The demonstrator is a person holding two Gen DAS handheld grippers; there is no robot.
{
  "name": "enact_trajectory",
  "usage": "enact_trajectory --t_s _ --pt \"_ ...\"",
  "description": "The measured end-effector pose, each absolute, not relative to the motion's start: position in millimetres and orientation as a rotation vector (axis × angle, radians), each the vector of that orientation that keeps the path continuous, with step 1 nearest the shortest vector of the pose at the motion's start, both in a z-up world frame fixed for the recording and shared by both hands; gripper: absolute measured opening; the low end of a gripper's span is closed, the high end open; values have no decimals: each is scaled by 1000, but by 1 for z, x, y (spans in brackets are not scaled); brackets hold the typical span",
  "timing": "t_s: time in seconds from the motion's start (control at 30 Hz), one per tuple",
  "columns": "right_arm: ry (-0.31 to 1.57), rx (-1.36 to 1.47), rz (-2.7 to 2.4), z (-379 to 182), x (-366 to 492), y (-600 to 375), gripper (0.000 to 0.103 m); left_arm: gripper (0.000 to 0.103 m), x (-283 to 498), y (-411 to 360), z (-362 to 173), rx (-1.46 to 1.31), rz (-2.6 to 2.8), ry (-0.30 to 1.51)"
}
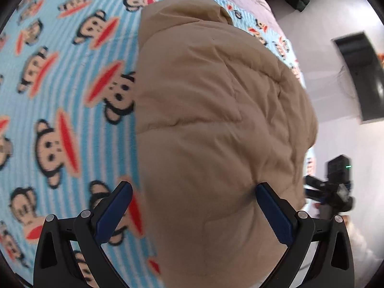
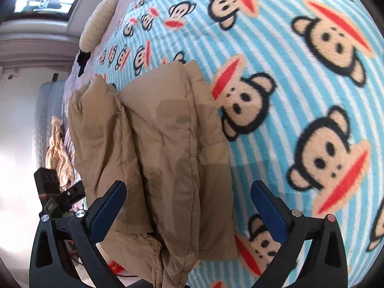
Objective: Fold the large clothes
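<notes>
Tan puffer jacket (image 1: 216, 129), one garment, lies bundled on the monkey-print blanket (image 1: 60, 76), directly ahead of both grippers. The left gripper (image 1: 194, 192) is spread wide, its right finger seemingly touching the padding, though blur makes that uncertain. The right gripper (image 2: 188, 190) is equally wide, straddling the jacket's near edge (image 2: 168, 156), clasping nothing.

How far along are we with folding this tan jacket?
Mostly done, it seems: the tan puffer jacket lies doubled into a compact bundle on the monkey-print blanket. Nothing is in hand; the left tongs and the right tongs are both open over it. Left: perhaps tidying the loose edge hanging off the bed.
</notes>
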State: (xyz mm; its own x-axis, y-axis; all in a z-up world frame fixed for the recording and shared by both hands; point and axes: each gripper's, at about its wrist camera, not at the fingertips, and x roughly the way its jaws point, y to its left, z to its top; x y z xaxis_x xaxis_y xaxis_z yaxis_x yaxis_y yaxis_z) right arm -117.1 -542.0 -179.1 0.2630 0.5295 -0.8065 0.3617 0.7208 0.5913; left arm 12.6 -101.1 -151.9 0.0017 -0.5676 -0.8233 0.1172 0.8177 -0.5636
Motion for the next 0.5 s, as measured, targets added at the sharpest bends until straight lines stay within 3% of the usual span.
enact_trajectory --t_s 0.23,0.37,0.5 --pt "1340 821 307 -176 -87 -521 103 103 29 -103 -165 -450 -665 1485" --pt "1422 675 285 -192 -70 -512 103 103 36 -109 -184 -466 -698 1514" --pt "1460 723 313 -216 -56 -517 103 103 44 -113 -202 -505 -761 1530"
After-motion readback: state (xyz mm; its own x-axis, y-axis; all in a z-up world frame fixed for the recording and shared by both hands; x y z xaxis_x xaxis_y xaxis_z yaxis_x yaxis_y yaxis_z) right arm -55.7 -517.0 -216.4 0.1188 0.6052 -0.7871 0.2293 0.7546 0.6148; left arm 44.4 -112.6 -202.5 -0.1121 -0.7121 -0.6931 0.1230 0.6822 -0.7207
